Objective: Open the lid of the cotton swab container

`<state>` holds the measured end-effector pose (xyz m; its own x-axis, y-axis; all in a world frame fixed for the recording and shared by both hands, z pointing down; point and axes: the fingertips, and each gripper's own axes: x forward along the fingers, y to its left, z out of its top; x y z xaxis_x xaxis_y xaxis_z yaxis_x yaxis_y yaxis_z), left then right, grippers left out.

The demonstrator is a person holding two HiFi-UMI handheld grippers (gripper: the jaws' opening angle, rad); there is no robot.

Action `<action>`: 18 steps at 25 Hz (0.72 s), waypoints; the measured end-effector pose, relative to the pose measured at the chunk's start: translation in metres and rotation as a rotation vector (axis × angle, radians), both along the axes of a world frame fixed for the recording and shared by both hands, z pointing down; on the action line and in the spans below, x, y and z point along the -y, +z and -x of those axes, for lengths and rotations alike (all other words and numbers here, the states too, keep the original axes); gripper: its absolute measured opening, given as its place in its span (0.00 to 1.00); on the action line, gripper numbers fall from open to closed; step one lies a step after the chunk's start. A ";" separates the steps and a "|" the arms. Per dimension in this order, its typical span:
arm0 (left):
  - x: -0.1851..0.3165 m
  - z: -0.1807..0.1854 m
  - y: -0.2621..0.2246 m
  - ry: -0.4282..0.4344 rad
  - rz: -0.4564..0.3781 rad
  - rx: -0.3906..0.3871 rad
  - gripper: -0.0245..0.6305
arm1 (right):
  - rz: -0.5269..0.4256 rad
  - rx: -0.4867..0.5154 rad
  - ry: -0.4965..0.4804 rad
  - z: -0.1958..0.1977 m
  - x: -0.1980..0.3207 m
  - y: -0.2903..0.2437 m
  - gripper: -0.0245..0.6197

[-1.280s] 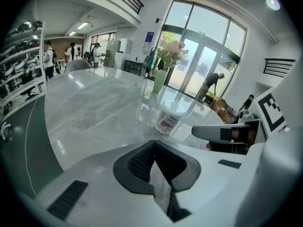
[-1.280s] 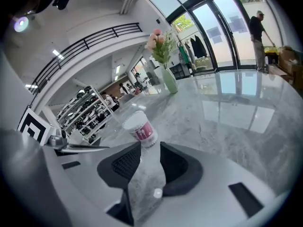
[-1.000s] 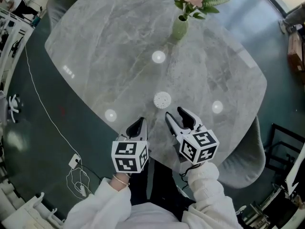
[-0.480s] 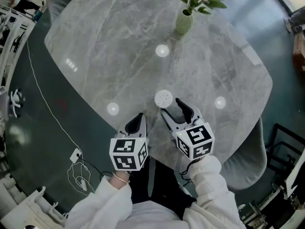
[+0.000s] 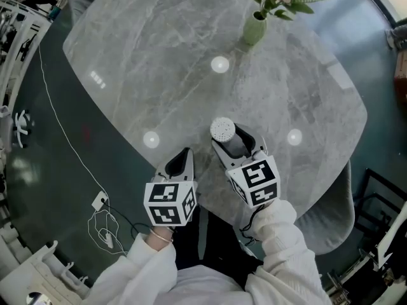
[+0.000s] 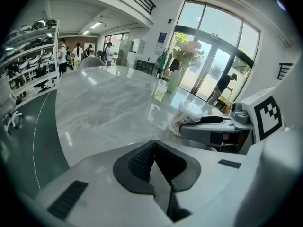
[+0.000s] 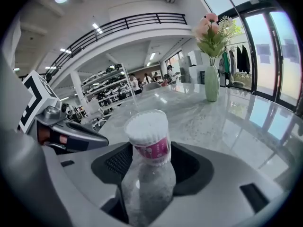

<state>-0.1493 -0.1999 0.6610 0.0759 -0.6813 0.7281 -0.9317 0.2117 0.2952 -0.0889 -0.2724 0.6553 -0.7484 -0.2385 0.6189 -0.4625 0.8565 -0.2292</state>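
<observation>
The cotton swab container (image 5: 222,129) is a small clear cylinder with a pink label, packed with white swabs, and it stands upright on the grey marble table (image 5: 159,56). My right gripper (image 5: 234,142) has just been opening its jaws, and they now stand wide to either side of the container (image 7: 147,138). A thin gap shows at each pad. In the left gripper view the container (image 6: 187,117) sits to the right beside the right gripper's finger (image 6: 208,120). My left gripper (image 5: 184,156) hangs shut and empty to the left of the container, near the table's front edge.
A green vase of pink flowers (image 5: 255,28) stands at the far side of the table. The table's rounded front edge runs just under both grippers. A grey chair (image 5: 331,215) is at the right, and a white cable (image 5: 102,227) lies on the dark floor at the left.
The right gripper has rolled and slid forward, so the container that stood ahead of its tips now sits between its wider jaws. The left gripper has stayed put.
</observation>
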 end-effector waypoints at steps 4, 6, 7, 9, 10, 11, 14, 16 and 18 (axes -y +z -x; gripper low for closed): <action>-0.004 0.006 -0.001 -0.019 0.002 0.001 0.05 | -0.015 -0.023 -0.009 0.003 0.001 0.003 0.49; -0.006 0.009 -0.001 -0.025 0.001 0.001 0.05 | -0.017 -0.027 -0.011 0.004 0.002 0.004 0.49; -0.007 0.009 -0.001 -0.027 0.000 0.001 0.05 | -0.019 -0.031 -0.013 0.005 0.001 0.004 0.49; -0.008 0.011 -0.001 -0.030 -0.002 0.000 0.05 | -0.023 -0.040 -0.015 0.005 0.001 0.005 0.49; -0.009 0.011 -0.001 -0.031 -0.002 0.001 0.05 | -0.025 -0.044 -0.014 0.006 0.001 0.006 0.49; -0.009 0.012 -0.001 -0.032 -0.001 0.001 0.05 | -0.029 -0.048 -0.012 0.006 0.002 0.006 0.49; -0.011 0.012 -0.002 -0.031 -0.001 0.001 0.05 | -0.046 -0.056 0.000 0.005 0.003 0.007 0.49; -0.011 0.011 -0.004 -0.027 -0.005 0.003 0.05 | -0.060 -0.059 0.007 0.004 0.004 0.007 0.49; -0.011 0.011 -0.007 -0.023 -0.011 0.007 0.05 | -0.067 -0.056 0.017 0.002 0.004 0.006 0.49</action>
<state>-0.1603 -0.1890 0.6542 0.0550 -0.6909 0.7209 -0.9288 0.2296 0.2910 -0.0909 -0.2762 0.6609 -0.7084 -0.2928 0.6422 -0.4874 0.8611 -0.1450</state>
